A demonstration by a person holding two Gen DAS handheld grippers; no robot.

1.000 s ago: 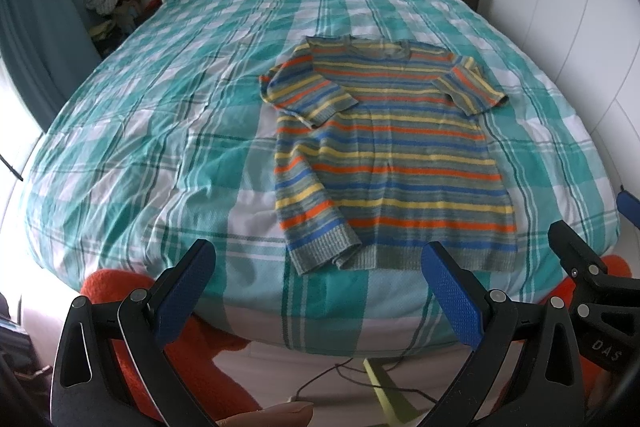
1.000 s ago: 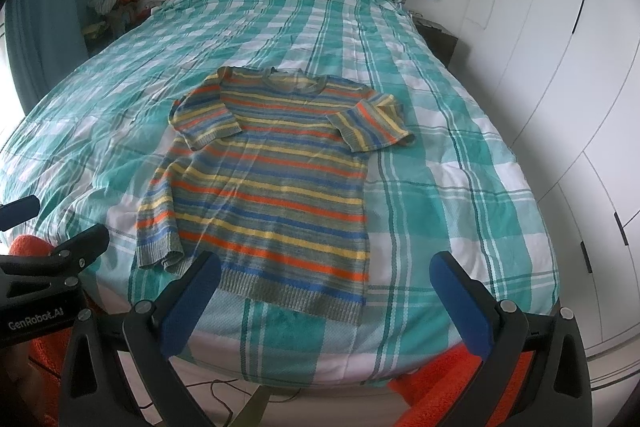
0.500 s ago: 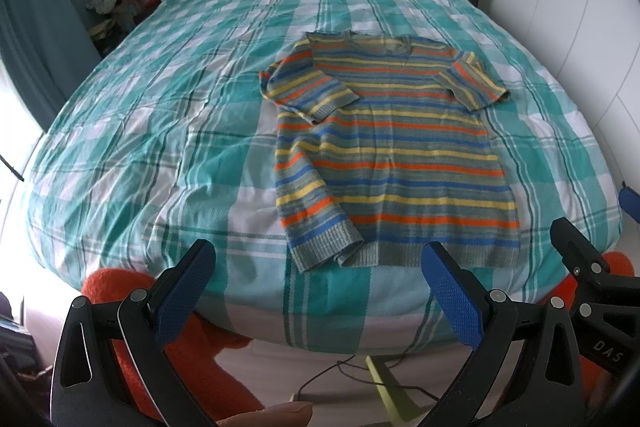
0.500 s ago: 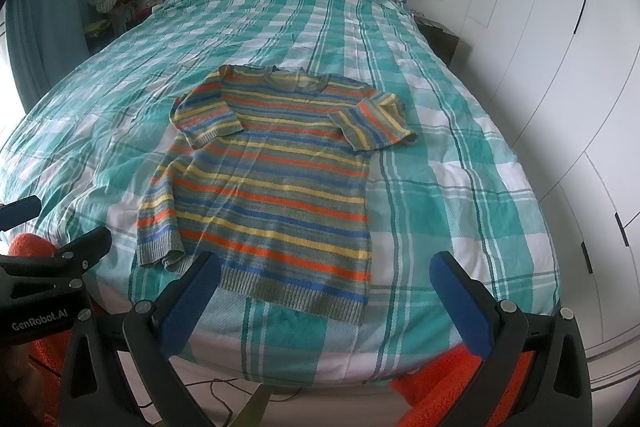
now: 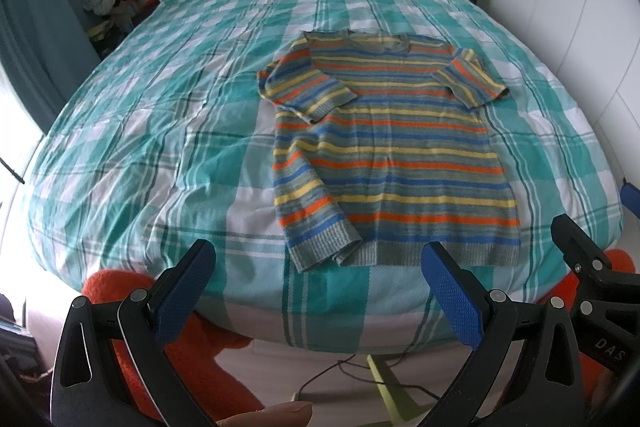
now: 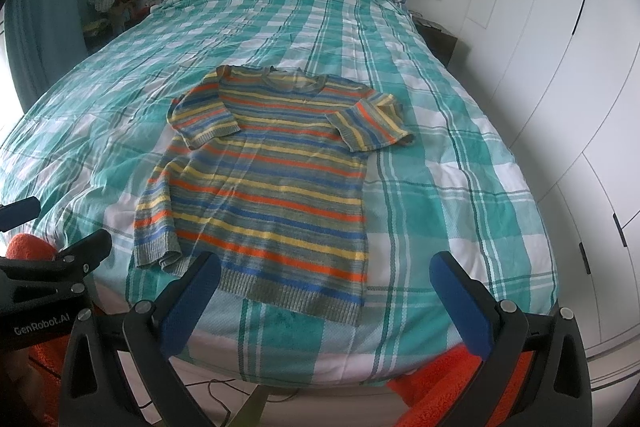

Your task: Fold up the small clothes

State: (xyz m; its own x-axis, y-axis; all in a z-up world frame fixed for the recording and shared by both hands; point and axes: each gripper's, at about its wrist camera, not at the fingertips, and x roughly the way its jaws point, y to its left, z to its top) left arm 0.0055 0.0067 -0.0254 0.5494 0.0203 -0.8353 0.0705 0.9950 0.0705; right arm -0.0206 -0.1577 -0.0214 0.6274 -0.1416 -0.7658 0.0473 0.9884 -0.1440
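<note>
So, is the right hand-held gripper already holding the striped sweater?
No, the right hand-held gripper is open and empty above the bed edge, with the striped sweater lying flat.

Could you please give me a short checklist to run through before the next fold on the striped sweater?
1. Left gripper open and empty: ok.
2. Right gripper open and empty: ok.
3. Striped sweater lies fully on the bed, hem near the front edge: ok.
4. Sweater body flat: not ok, the long sleeve lies folded along the sweater's side, its cuff rumpled by the hem.
5. The other sleeve folded in: not ok, it sticks out sideways.
6. Anything trapped under the sweater: cannot tell.
</note>
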